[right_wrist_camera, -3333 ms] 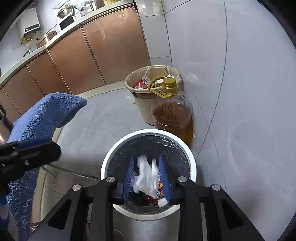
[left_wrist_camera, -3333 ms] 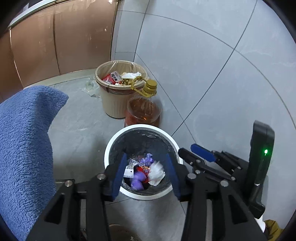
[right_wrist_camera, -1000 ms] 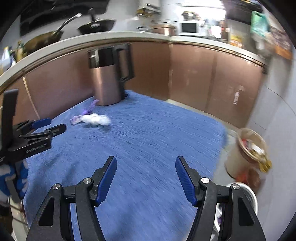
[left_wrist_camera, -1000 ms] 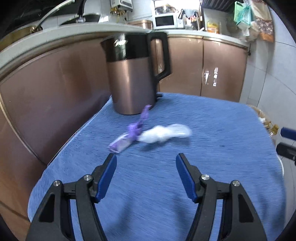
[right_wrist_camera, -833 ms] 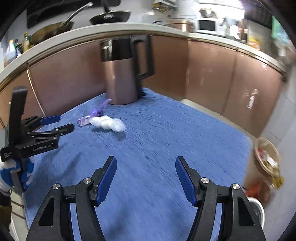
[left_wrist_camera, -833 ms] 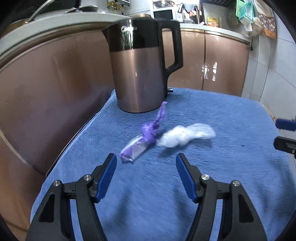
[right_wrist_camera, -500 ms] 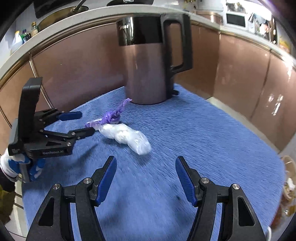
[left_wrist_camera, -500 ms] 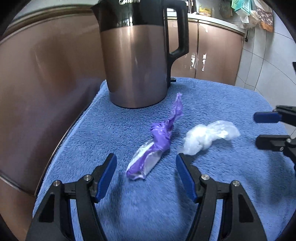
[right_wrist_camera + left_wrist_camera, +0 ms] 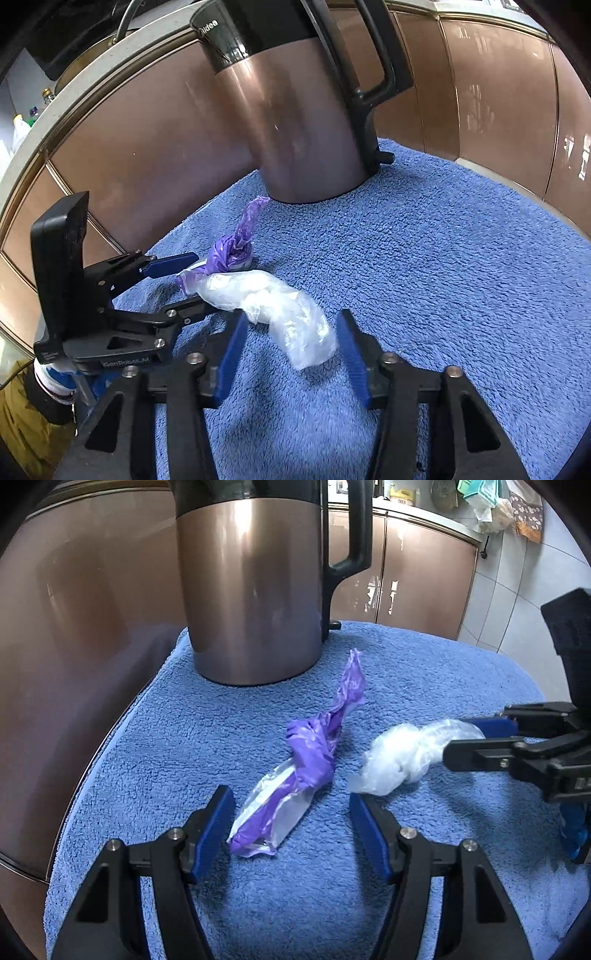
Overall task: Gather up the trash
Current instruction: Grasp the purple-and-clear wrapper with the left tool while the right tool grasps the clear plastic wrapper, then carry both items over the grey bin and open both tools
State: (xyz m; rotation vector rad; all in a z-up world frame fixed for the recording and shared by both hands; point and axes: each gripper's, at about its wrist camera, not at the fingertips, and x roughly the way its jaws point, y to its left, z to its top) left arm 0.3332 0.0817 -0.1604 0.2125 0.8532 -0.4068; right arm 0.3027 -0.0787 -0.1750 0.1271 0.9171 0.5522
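A copper-and-black kettle [image 9: 255, 590] stood upright at twelve o'clock on the blue towel [image 9: 207, 738], its black handle [image 9: 356, 528] toward one o'clock. Glossy bronze cabinet doors [image 9: 498, 96] curved behind it.

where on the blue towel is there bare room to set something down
Bare towel runs right of the kettle out to the far edge, and in front of the right gripper. Crowded: the strip left of the kettle, with the purple wrapper, the clear bag and the left gripper bunched together.
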